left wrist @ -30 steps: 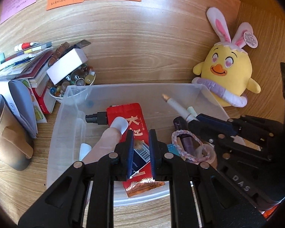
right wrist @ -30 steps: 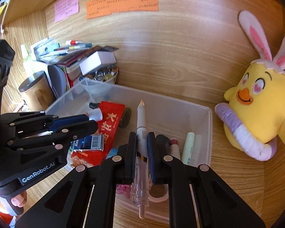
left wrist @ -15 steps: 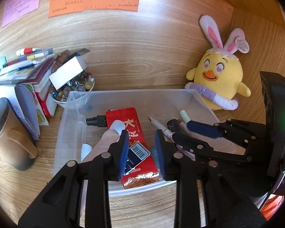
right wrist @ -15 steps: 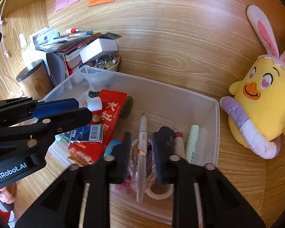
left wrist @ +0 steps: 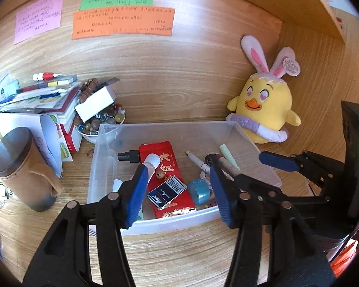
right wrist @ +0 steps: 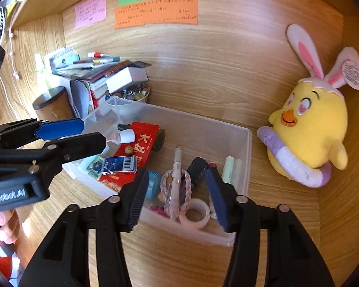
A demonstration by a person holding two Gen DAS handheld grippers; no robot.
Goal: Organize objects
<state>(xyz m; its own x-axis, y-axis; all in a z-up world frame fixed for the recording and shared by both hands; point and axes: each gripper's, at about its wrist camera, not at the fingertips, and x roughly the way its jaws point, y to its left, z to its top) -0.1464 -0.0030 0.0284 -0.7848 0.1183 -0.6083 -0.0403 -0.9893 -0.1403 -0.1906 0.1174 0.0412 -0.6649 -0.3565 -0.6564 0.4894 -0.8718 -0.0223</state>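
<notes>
A: Clear plastic bin (left wrist: 107,167) on the wooden desk, and both tools sit over its near edge. My left gripper (left wrist: 178,191) has just been opening; its jaws stand about half spread, with nothing pressed between the pads. The small blue Max staple box (left wrist: 166,192) lies free on the red packet (left wrist: 166,167) inside the bin.

B: And the right?

A: Same story. Right gripper (right wrist: 177,195) has just been opening too, jaws roughly half apart, empty. The pen with the clear barrel (right wrist: 176,179) lies in the bin across a braided pink band (right wrist: 187,184), beside the tape roll (right wrist: 196,212) and the teal roll (right wrist: 153,184). Pads are clear of it on both sides.

B: So which step?

A: I read it as a double drop-off just finished: both items are in the bin, both tools let go.

B: Next?

A: Lift clear of the bin rim without snagging the band, then look for loose things outside. Candidates: the marker (left wrist: 46,76) on the book stack (left wrist: 36,98) at left, or the stray bead (left wrist: 91,152) on the desk near the bowl of glass marbles (left wrist: 100,122). Whether the yellow plush chick (left wrist: 263,105) belongs in the bin, I cannot tell.
</notes>
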